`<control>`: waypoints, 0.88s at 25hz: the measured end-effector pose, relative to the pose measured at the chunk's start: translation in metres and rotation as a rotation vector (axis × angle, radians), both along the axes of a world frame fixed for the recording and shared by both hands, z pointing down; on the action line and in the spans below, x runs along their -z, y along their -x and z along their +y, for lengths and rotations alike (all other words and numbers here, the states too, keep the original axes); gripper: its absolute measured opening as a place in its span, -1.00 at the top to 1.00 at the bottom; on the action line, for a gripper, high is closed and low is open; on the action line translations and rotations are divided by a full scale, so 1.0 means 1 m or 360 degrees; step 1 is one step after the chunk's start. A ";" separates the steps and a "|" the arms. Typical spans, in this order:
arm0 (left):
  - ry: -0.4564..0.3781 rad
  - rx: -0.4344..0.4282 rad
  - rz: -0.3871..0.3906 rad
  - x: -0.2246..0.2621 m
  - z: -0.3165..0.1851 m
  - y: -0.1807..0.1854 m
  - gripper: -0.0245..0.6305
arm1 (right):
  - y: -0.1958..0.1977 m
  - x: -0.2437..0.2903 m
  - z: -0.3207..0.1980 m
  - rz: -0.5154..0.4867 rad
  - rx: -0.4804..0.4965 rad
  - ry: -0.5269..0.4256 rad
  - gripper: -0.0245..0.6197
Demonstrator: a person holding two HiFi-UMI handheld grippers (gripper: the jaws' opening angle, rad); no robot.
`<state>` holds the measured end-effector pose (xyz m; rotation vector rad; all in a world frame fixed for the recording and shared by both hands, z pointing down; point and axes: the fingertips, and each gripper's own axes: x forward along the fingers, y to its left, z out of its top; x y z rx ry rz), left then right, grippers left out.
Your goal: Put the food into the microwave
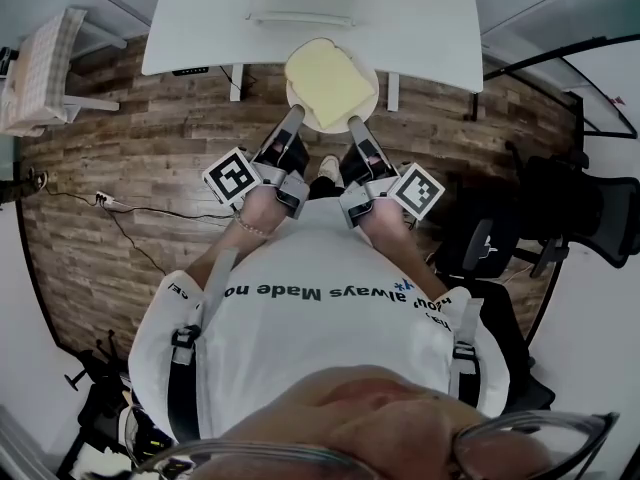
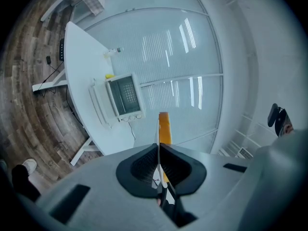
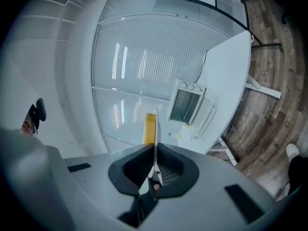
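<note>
In the head view the plate (image 1: pixel 322 125) carrying the bread slice (image 1: pixel 328 80) is pinched at its near rim by the left claw (image 1: pixel 297 116) at 7 o'clock and the right claw (image 1: pixel 354 123) at 5 o'clock, short of the tabletop (image 1: pixel 200 28); in the left gripper view the microwave (image 2: pixel 124 96) is seen ahead at 11 o'clock, and in the right gripper view at 1 o'clock.

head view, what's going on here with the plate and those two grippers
A person is carrying a plate with what looks like a slice of bread on it. The left gripper and the right gripper are each clamped on the plate's near rim. The plate is held in the air at the edge of the white table. The microwave sits further back on that table, so the food isn't in it yet.
</note>
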<state>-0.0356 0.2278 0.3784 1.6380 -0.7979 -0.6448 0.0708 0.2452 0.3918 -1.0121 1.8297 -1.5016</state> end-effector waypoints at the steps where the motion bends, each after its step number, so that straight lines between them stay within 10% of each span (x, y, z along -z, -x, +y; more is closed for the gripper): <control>1: 0.0001 0.0006 0.0004 0.000 -0.006 -0.004 0.88 | -0.004 0.000 -0.007 -0.0002 0.0003 0.0001 0.86; 22: 0.0012 0.0087 0.0015 -0.011 -0.099 -0.046 0.88 | -0.046 -0.010 -0.104 -0.0022 0.0049 0.0004 0.86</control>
